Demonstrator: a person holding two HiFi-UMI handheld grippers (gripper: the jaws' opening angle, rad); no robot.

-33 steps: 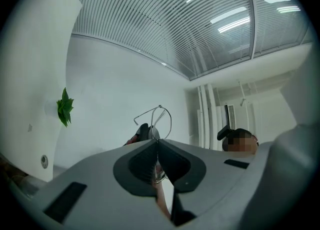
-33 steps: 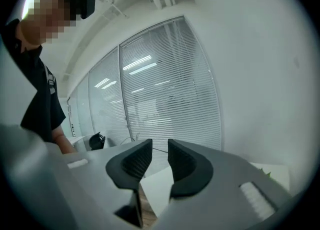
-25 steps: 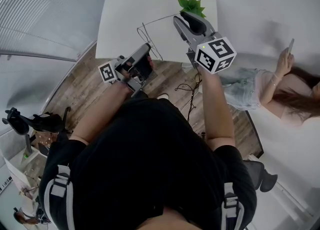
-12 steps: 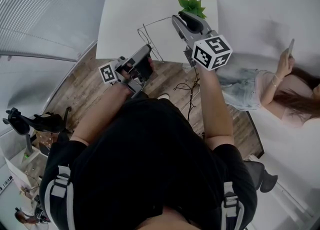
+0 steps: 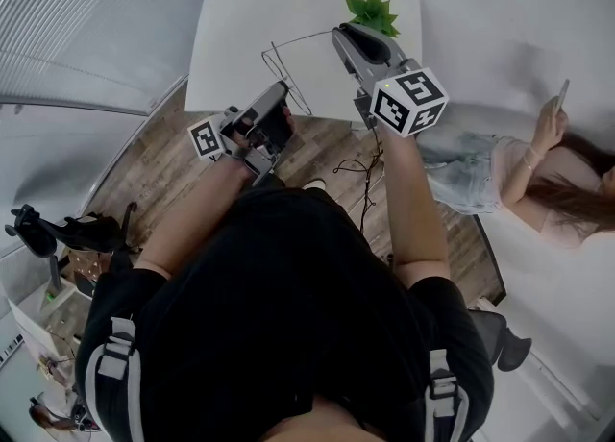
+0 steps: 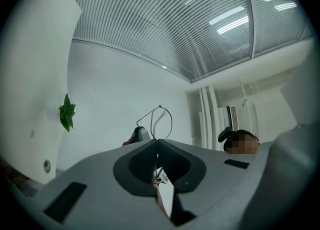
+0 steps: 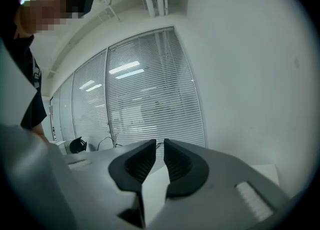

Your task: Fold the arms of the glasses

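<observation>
Glasses (image 5: 288, 73) of thin wire hang in the air above the white counter (image 5: 240, 17), between the two grippers. The left gripper (image 5: 282, 96) has its jaws pressed together on the frame. The right gripper (image 5: 341, 38) has just been closing its jaws to a narrow slit at one arm's tip, apparently not yet pinching it. The fold looks about to begin.

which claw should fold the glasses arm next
Right. Left claw is shut on the glasses, steadying them. Right claw sits at the free arm's end, jaws just closing, gap left, nothing clearly between.
</observation>
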